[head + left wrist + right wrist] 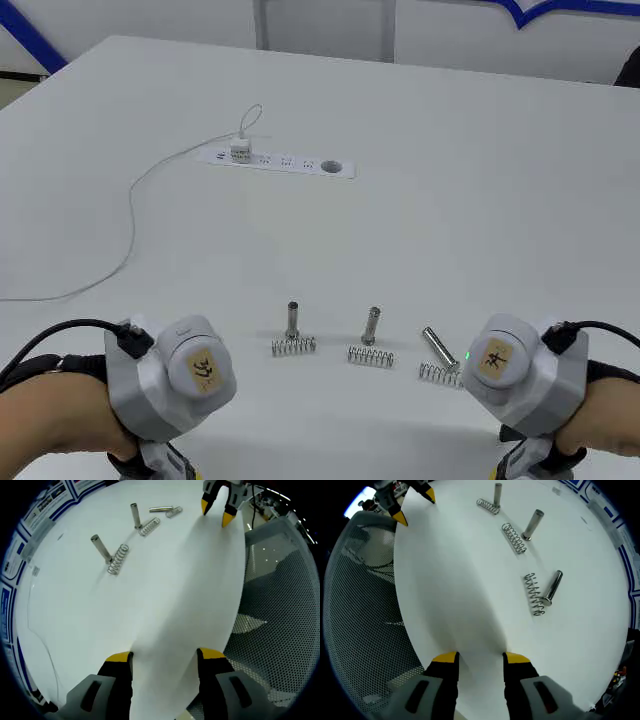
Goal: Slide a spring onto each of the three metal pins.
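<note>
Tabletop power strip (285,162): head view; mesh chair (280,605): gripper views

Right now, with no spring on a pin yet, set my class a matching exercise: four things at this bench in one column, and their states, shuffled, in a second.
Column A
1. leftmost pin
2. rightmost pin
3. white charger
4. left gripper

Column B
a. plugged into the power strip
b. fingers open, holding nothing
c. lying on its side
d. standing upright

Pairs: 1-d, 2-c, 3-a, 4-b
</note>
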{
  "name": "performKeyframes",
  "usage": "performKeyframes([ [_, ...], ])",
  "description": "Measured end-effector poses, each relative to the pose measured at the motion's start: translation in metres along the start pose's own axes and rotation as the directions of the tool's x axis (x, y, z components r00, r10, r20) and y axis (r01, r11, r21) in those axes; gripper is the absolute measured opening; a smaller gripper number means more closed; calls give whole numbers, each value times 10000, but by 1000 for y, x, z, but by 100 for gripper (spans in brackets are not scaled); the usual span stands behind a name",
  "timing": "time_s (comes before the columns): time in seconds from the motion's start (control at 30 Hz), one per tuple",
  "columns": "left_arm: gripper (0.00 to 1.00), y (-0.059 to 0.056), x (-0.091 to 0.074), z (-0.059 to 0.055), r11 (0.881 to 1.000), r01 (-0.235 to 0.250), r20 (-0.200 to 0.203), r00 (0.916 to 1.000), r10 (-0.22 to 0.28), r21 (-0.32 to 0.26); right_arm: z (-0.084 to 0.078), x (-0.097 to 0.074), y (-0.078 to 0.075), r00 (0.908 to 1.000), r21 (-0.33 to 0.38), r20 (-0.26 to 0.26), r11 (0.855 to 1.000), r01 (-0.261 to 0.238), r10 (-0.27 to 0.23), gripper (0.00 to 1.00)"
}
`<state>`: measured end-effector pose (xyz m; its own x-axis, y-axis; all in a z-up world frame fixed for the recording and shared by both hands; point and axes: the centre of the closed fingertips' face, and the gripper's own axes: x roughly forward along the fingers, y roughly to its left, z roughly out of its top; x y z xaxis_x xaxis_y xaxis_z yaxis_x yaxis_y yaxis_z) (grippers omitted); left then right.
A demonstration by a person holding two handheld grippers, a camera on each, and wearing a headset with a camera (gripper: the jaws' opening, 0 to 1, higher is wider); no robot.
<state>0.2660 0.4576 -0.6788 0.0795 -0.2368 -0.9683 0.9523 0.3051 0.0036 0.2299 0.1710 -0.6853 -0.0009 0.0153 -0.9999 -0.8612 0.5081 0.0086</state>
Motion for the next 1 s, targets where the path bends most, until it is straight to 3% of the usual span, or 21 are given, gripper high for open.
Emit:
performKeyframes([
  [0.2,55,2,2,2,9997,65,179,9998,-69,240,-2,0,-4,9999,-252,-82,9996,-128,126,35],
  [0.37,55,2,2,3,10000,-49,425,9991,48,13,-2,-1,-5,9983,-237,569,9997,-103,117,31],
  [0.47,55,0,2,4,9997,-146,853,9962,164,-219,-2,-1,-4,9969,-184,782,9998,1,13,30],
  [0.57,56,0,2,8,9976,-243,1494,9882,337,-642,-1,-2,-4,9941,0,1078,9999,115,-115,30],
  [0.67,56,-1,3,12,9978,-240,1889,9814,352,-611,0,-2,-4,9925,73,1212,9999,117,-125,30],
  [0.77,55,-1,3,14,9996,-142,2023,9791,186,-232,-1,-2,-3,9905,77,1359,9998,199,-208,30],
  [0.9,54,-1,3,15,10000,-85,2217,9751,93,-46,0,-4,-4,9722,426,2332,9990,101,-198,30],
  [1.0,50,3,3,16,10000,-91,2388,9710,89,-3,2,-5,-5,9423,1210,3322,9926,6,-411,30],
])
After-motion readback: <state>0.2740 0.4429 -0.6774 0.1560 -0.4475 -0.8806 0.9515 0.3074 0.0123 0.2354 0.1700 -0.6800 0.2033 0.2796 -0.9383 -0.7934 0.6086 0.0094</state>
